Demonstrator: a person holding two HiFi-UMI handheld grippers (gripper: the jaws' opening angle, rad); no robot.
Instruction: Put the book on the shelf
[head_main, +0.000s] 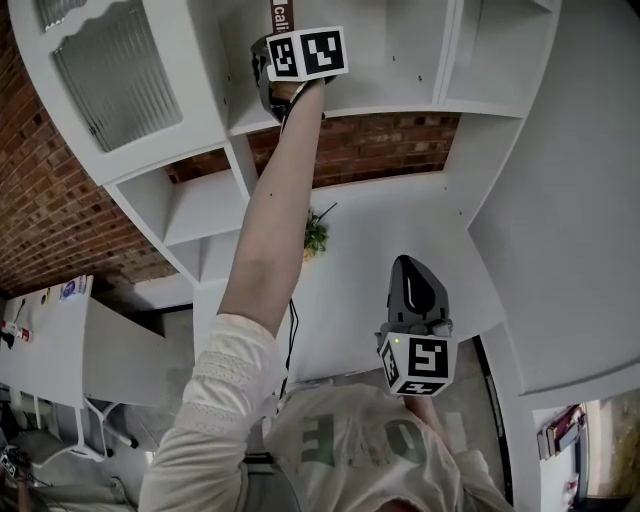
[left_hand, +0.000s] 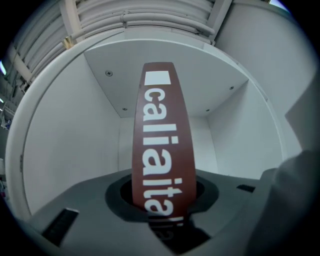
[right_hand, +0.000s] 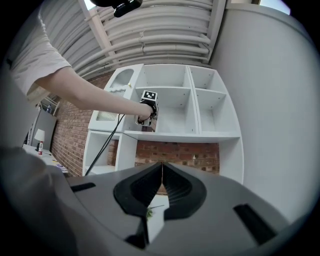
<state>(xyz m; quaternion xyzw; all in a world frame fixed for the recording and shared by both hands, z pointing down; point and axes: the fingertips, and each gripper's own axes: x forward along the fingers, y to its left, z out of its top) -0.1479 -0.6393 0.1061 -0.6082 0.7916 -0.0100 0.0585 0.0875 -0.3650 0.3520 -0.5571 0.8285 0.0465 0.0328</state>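
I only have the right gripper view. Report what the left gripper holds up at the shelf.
Observer: The left gripper is clamped on a dark red book with white spine lettering.
Operator: State where the book points.
Observer: Straight out from the jaws into a white compartment; no other book shows there.
Operator: Now locate my right gripper.
Observer: Head view: the right gripper sits low by the person's chest, apart from the shelf.

Smooth against rough
The dark red book (left_hand: 160, 140) seems satin-coated card; the white painted shelf unit (head_main: 395, 60) is smooth and matt; the red brick wall (head_main: 385, 140) is rough.
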